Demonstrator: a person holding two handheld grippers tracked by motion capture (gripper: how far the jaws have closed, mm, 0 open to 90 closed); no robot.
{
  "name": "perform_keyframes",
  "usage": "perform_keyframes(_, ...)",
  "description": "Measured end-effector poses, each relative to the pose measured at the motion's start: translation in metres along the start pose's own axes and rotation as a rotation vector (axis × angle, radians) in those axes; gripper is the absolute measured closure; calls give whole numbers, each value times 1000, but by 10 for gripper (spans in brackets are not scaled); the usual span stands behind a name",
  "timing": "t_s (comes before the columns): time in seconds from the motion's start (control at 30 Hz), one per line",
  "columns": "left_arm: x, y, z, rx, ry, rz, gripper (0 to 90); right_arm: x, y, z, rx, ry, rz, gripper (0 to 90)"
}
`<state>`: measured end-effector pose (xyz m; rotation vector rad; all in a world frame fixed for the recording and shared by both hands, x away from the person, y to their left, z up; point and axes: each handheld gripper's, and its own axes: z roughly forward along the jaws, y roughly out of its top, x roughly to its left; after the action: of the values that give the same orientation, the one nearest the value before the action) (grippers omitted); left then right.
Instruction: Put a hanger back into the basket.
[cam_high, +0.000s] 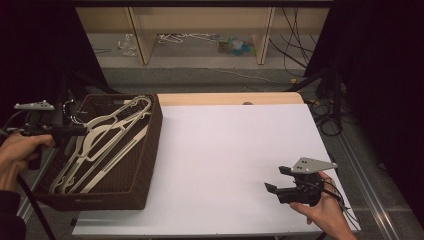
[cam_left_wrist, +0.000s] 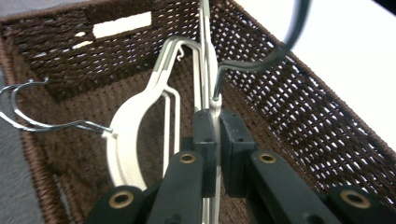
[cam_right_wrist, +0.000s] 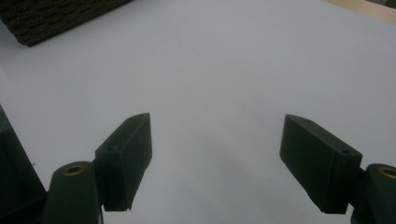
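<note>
A brown woven basket at the table's left holds several white hangers. My left gripper reaches in over the basket's left rim. In the left gripper view it is shut on the thin edge of a white hanger, just below that hanger's dark metal hook. A second white hanger with a silver hook lies to its left in the basket. My right gripper stands open over the white tabletop at front right, nothing between its jaws.
The white sheet covers the table, with a wooden strip along its far edge. A corner of the basket lies far up left in the right gripper view. Cables and shelving legs stand beyond the table.
</note>
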<state>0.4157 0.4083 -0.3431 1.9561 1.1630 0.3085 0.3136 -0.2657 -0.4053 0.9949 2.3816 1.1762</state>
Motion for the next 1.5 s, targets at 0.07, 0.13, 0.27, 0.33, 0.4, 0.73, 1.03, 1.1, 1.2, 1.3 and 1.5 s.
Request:
perform_keyframes(0.07, -1, 0, 4, 8, -3, -2, 857, 0, 0, 0, 1, 0, 0, 263)
perform_keyframes(0.13, -2, 0, 9, 17, -2, -3, 857, 1, 0, 0, 5, 0, 5, 263)
perform_keyframes(0.27, 0, -2, 19, 36, 25, -19, 856, 0, 0, 0, 4, 0, 4, 263)
perform_keyframes(0.33, 1, -3, 26, 45, 32, -29, 856, 0, 0, -1, 5, -1, 7, 263)
perform_keyframes(0.4, 1, -4, 32, 56, 58, -31, 853, 0, 0, -2, 7, -3, 17, 263)
perform_keyframes(0.73, 16, -16, 35, 85, 231, -65, 792, 0, -1, -2, 6, -1, 18, 263)
perform_keyframes(1.03, 18, -26, 24, 2, 303, -125, 704, 1, -1, 0, 1, 0, 6, 262)
perform_keyframes(1.1, 17, -25, 20, 20, 308, -96, 684, 1, 0, 0, 1, 2, 8, 263)
perform_keyframes(1.2, 15, -25, 18, 33, 304, -72, 678, 2, -1, 0, 5, 3, 14, 262)
perform_keyframes(1.3, 9, -22, 20, 31, 288, -46, 686, 1, -1, 0, 0, 2, 7, 262)
perform_keyframes(1.5, -1, -16, 22, 24, 295, -9, 715, 2, -1, 0, 6, 4, 17, 262)
